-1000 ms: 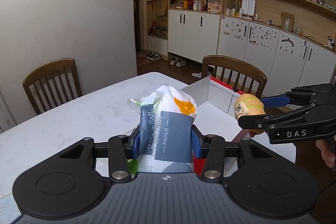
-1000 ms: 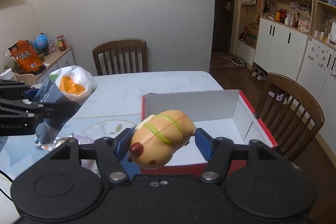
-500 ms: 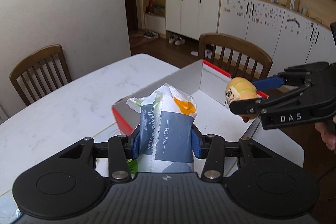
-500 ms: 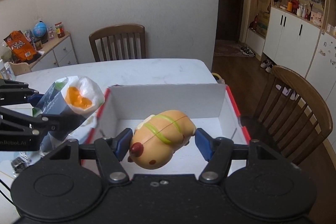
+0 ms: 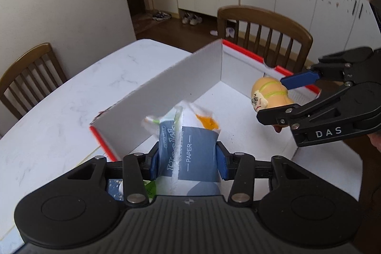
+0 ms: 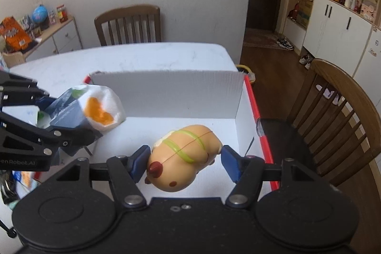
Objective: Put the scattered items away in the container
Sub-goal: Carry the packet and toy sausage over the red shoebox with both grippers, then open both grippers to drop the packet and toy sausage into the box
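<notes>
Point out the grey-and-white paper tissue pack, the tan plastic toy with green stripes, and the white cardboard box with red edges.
grey-and-white paper tissue pack (image 5: 190, 154): left wrist view, printed front.
tan plastic toy with green stripes (image 6: 183, 156): right wrist view, striped back.
white cardboard box with red edges (image 6: 166, 94): right wrist view, far wall.

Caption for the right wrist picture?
Right gripper holds a toy over the box.

Each gripper was matte black. The left gripper (image 5: 188, 158) had a ribbed housing at 6 o'clock, two round discs at 7 and 5 o'clock, silver screws on angular link arms, and blue pads. The right gripper (image 6: 184, 163) matched it. Seen from the left wrist camera, its side read "DAS" in white at 3 o'clock.
</notes>
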Available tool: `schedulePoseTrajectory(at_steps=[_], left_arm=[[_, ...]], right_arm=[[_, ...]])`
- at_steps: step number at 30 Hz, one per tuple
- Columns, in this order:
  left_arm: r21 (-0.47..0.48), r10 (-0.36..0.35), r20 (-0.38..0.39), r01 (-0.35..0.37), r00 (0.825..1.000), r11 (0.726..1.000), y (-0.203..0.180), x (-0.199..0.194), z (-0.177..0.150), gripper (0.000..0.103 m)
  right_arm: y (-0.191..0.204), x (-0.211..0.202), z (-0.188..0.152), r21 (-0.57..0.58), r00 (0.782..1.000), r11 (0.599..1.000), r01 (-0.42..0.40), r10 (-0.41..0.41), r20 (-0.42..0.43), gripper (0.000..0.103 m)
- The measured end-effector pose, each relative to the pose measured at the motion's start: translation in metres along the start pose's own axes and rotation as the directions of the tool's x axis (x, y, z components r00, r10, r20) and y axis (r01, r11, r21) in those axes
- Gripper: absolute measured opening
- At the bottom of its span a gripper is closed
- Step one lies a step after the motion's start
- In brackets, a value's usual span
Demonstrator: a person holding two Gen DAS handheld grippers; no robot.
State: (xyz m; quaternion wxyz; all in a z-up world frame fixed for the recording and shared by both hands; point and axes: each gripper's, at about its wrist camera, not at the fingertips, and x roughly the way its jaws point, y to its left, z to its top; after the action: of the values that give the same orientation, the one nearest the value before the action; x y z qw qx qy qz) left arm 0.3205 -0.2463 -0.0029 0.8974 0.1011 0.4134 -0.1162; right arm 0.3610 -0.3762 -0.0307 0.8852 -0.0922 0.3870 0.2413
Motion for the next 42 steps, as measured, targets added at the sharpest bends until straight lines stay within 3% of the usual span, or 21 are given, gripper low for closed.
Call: schedulePoseTrajectory(at_steps=[10,21,34,36,38,42], left_arm=[[0.075,-0.009,-0.098,0.016,0.995,0.997,-0.009,0.051,0.010,0.044],[0.088,0.002,-0.220,0.018,0.976,0.996,-0.006,0.087,0.007,0.044],[0.100,0.012,-0.298,0.019,0.954,0.995,-0.008,0.104,0.009,0.044],[0.096,0.009,-0.300,0.021,0.954,0.995,-0.008,0.104,0.010,0.046],[0.098,0.007,-0.300,0.023,0.954,0.995,-0.009,0.103,0.009,0.059],[0.106,0.015,-0.301,0.018,0.953,0.994,-0.010,0.101,0.008,0.072]], right_arm=[[-0.006,0.045,-0.003,-0.062,0.996,0.998,-0.033,0.027,-0.089,0.064],[-0.004,0.081,-0.007,-0.103,0.975,0.994,-0.029,0.005,-0.224,0.064],[-0.007,0.087,-0.010,-0.087,0.970,0.995,-0.044,0.022,-0.244,0.065],[-0.007,0.086,-0.012,-0.081,0.969,0.996,-0.047,0.026,-0.245,0.067],[-0.007,0.087,-0.012,-0.082,0.970,0.996,-0.047,0.025,-0.242,0.068],[-0.010,0.086,-0.013,-0.080,0.971,0.995,-0.055,0.035,-0.235,0.071]])
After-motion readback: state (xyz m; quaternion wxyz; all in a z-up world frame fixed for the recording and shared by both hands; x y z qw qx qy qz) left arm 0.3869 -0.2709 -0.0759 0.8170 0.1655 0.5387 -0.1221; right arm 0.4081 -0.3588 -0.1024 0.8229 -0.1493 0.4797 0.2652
